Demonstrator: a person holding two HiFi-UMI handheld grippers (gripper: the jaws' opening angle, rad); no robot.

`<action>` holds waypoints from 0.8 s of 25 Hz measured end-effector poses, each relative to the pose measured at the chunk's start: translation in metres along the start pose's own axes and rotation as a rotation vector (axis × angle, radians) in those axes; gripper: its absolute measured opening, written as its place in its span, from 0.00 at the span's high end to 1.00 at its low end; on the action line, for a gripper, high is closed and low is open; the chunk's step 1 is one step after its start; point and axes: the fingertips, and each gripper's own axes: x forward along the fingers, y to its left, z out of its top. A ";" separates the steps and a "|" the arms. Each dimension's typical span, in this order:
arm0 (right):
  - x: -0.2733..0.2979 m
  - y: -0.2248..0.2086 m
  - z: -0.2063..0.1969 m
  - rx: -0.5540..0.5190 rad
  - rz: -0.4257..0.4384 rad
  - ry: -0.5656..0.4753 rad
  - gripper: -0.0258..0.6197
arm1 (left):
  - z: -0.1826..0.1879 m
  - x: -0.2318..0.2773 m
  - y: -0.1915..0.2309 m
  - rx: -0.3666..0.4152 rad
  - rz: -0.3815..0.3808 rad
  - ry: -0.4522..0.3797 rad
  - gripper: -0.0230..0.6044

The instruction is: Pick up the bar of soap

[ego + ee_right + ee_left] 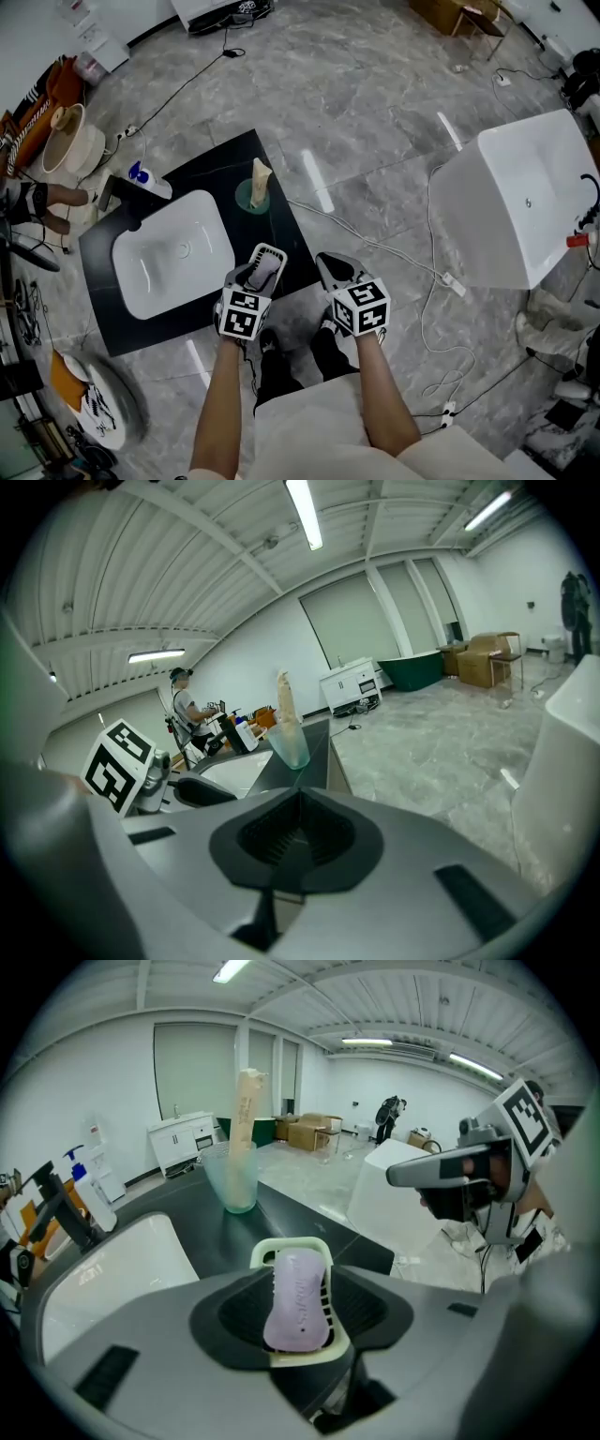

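Note:
A lilac bar of soap (298, 1299) lies in a pale slotted soap dish (289, 1245) at the near edge of the black counter (272, 169). My left gripper (302, 1283) is open, with one jaw on each side of the dish and soap; I see no pad pressing on them. From the head view the dish (266, 263) shows just ahead of the left gripper (260, 275). Beside it on the right, my right gripper (336, 270) hangs off the counter's edge over the floor. In its own view the right gripper (298, 832) is shut, with nothing held.
A white basin (173, 253) is set in the counter. Behind the dish stands a green cup (253, 194) holding a tall tube. A pump bottle (150, 180) stands at the far left. A large white tub (525, 202) and cables (427, 281) lie on the floor to the right.

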 end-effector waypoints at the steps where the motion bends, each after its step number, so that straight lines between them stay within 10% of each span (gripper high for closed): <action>1: 0.001 0.001 0.000 0.005 0.010 0.000 0.95 | -0.001 0.002 -0.001 0.004 -0.004 0.008 0.65; 20: 0.012 -0.007 0.006 0.002 0.032 0.039 0.95 | -0.021 0.025 0.003 0.167 -0.042 0.296 0.65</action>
